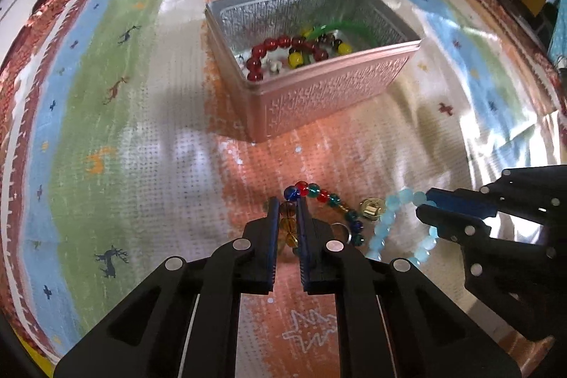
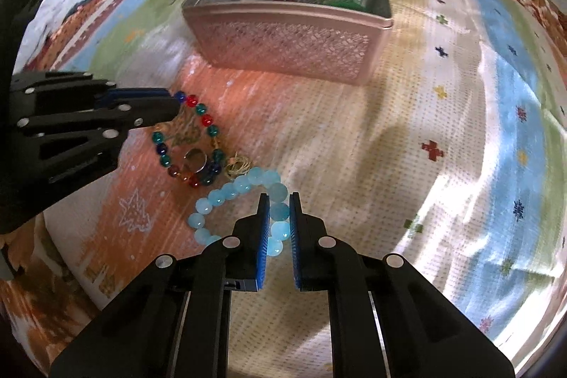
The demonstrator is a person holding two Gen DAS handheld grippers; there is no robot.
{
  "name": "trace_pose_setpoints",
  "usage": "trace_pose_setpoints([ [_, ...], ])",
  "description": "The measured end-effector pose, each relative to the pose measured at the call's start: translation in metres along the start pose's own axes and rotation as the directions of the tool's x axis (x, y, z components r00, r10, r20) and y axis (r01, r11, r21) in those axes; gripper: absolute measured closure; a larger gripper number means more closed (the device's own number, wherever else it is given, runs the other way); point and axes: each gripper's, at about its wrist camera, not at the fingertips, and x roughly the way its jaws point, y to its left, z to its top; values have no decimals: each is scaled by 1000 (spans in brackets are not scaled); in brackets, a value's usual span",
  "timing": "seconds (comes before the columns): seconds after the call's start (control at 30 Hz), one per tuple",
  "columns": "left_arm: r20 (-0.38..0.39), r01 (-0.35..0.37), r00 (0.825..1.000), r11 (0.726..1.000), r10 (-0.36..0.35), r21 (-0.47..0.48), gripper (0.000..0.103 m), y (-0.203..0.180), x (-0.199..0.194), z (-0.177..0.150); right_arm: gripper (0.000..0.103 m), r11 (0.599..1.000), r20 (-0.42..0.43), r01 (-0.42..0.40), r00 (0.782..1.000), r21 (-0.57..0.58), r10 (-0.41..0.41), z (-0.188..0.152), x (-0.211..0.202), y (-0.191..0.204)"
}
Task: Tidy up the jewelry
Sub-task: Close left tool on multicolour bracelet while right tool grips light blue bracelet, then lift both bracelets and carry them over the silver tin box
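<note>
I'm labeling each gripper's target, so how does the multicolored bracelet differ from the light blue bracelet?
The multicolored bracelet mixes red, green, blue and amber beads; the light blue bracelet is one pale colour. The multicolored one sits between the left gripper's jaws, the light blue one between the right gripper's. The light blue beads look larger. A ring lies inside the multicolored loop only. Both lie on the cloth, outside the tin.

Bare cloth (image 1: 141, 137) lies open between the bracelets and the tin (image 1: 319, 101) (its top uncovered)
</note>
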Motion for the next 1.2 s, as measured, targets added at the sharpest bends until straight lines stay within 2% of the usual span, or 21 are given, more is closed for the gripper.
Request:
trace_pose_setpoints([
  [0.23,46,30,999,999,-30,-12,94,11,-23,0,91,999,73,-18,997,32,16,2,-20,-7],
  [0.4,74,56,996,998,-54,-20,94,11,-33,7,91,993,127,-103,987,61,95,7,-32,-12],
  [0.87,131,76,989,997,-72,-29,94,10,-49,12,91,991,198,-128,973,39,117,21,-52,-3],
  [1.2,180,97,980,994,-86,-51,94,12,-62,14,91,988,279,-138,953,61,116,22,-72,-8],
])
